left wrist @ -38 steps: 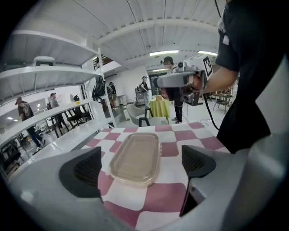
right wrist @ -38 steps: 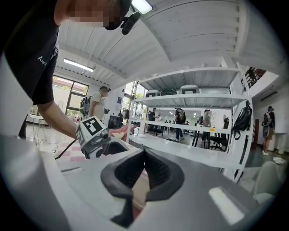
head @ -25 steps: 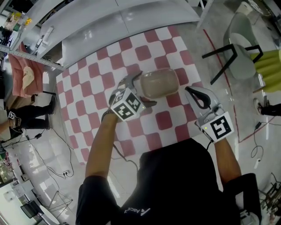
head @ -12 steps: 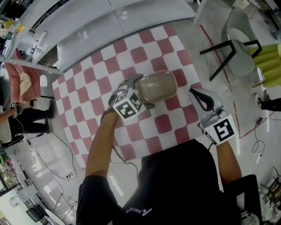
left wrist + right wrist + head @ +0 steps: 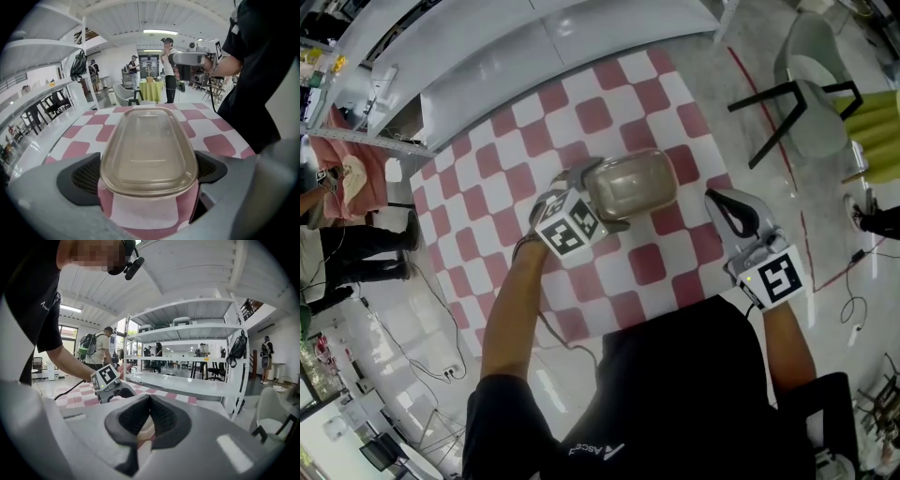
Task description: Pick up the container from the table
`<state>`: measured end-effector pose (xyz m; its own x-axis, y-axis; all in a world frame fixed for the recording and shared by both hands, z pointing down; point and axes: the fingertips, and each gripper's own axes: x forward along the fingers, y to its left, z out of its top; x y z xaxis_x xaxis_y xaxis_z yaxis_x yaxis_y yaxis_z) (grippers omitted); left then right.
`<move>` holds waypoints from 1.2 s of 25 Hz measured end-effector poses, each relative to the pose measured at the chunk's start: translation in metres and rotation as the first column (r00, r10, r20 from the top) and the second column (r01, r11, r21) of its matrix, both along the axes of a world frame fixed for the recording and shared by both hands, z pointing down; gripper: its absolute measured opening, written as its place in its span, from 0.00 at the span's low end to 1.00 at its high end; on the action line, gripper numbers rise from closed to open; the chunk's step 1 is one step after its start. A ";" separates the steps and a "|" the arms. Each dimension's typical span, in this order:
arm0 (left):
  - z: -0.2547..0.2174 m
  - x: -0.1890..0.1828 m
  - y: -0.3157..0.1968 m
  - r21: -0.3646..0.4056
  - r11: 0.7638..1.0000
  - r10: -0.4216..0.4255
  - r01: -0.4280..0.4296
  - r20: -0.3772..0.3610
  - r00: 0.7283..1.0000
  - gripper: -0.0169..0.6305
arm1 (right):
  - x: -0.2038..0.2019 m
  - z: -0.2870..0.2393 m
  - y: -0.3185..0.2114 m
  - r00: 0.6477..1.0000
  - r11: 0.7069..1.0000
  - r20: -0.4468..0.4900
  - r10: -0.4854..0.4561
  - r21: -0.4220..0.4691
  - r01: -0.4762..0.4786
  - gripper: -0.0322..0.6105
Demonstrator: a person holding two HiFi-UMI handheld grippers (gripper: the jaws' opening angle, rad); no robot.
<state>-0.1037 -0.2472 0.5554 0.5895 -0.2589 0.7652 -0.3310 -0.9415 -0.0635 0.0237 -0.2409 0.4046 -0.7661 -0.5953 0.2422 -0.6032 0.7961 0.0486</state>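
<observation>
A translucent oblong container point(image 5: 630, 185) with a clear lid stands on the red-and-white checked table point(image 5: 649, 264). My left gripper point(image 5: 598, 197) straddles its near end. In the left gripper view the container point(image 5: 149, 145) fills the gap, and both dark pads point(image 5: 82, 176) lie against its sides with no gap showing. My right gripper point(image 5: 720, 201) hovers at the table's right edge, apart from the container, with its jaws shut and nothing in them. In the right gripper view its pads point(image 5: 161, 418) meet, and the left gripper point(image 5: 110, 380) shows beyond them.
A white shelf unit point(image 5: 562, 47) runs along the table's far side. A grey chair point(image 5: 811, 103) stands on the floor to the right, next to a yellow-green seat point(image 5: 877, 141). People stand at the far left point(image 5: 337, 234). Cables lie on the floor at the lower left.
My left gripper has come down and forward around the container's near end. My right gripper has shifted slightly right and stays shut. The container has not moved.
</observation>
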 end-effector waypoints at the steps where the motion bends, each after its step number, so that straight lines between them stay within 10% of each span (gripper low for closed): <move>1: 0.000 0.000 0.000 0.004 1.000 -0.003 0.003 0.000 1.000 0.95 | -0.001 0.000 0.000 1.000 1.000 0.002 -0.003 -0.002 0.003 0.05; 20: -0.028 0.002 0.010 0.051 0.998 -0.036 0.037 -0.011 0.999 0.95 | 0.003 -0.001 0.000 1.000 1.000 0.021 -0.008 -0.018 0.008 0.05; 30: -0.064 0.000 0.029 0.103 0.993 -0.049 0.050 -0.007 0.999 0.95 | 0.002 0.016 -0.002 0.989 0.969 0.143 -0.040 -0.235 0.074 0.06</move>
<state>-0.1034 -0.2182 0.4917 0.5769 -0.3655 0.7305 -0.3777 -0.9123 -0.1582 0.0254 -0.2429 0.4202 -0.8327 -0.4872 0.2630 -0.5442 0.8077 -0.2267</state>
